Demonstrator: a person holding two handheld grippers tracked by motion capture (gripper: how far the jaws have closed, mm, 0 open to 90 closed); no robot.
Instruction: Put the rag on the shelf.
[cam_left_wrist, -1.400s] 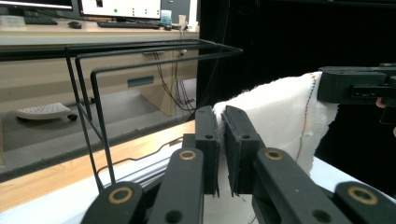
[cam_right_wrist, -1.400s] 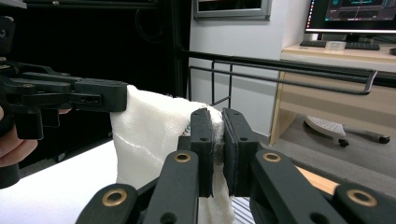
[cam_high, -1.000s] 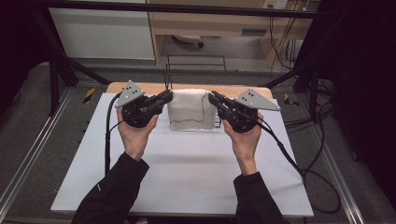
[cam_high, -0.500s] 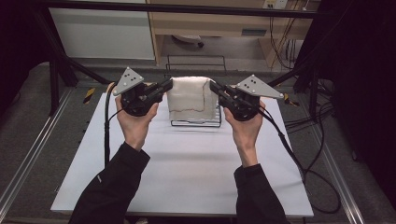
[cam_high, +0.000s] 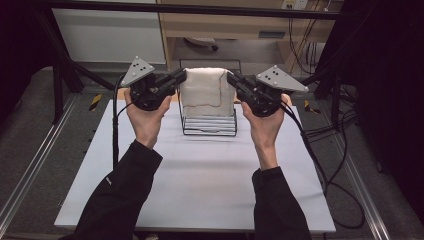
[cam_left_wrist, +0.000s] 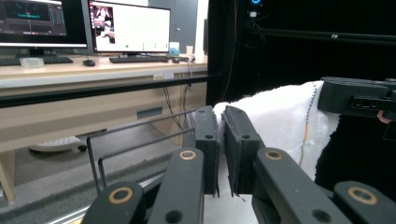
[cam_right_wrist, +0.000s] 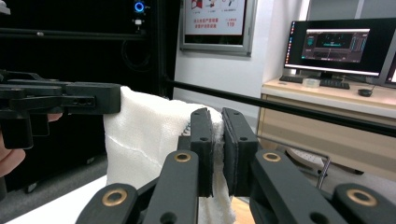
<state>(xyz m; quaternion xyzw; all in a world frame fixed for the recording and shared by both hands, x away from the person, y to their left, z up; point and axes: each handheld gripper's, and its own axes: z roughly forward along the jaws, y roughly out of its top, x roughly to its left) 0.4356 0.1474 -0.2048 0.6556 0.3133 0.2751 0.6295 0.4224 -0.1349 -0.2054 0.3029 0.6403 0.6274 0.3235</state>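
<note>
A white towel (cam_high: 206, 90) (faint coloured stitching along its edge) over a black wire rack (cam_high: 209, 125) on a white table (cam_high: 200, 180).

Far behind the left claw (cam_left_wrist: 220, 116) and off to its left, a wooden desk (cam_left_wrist: 70, 74) holds two screens (cam_left_wrist: 130, 25), a keyboard (cam_left_wrist: 137, 59) and a mouse (cam_left_wrist: 88, 62). A black bar (cam_left_wrist: 102, 88) runs in front of it. High above the right claw (cam_right_wrist: 217, 116) a poster (cam_right_wrist: 217, 23) hangs on the wall. A small blue light (cam_right_wrist: 138, 6) is on its left and another screen (cam_right_wrist: 334, 46) is on its right. Below both claws lies a white desk (cam_high: 200, 175). Black cables (cam_high: 325, 165) curl on the floor beside it, on the right claw's side
</note>
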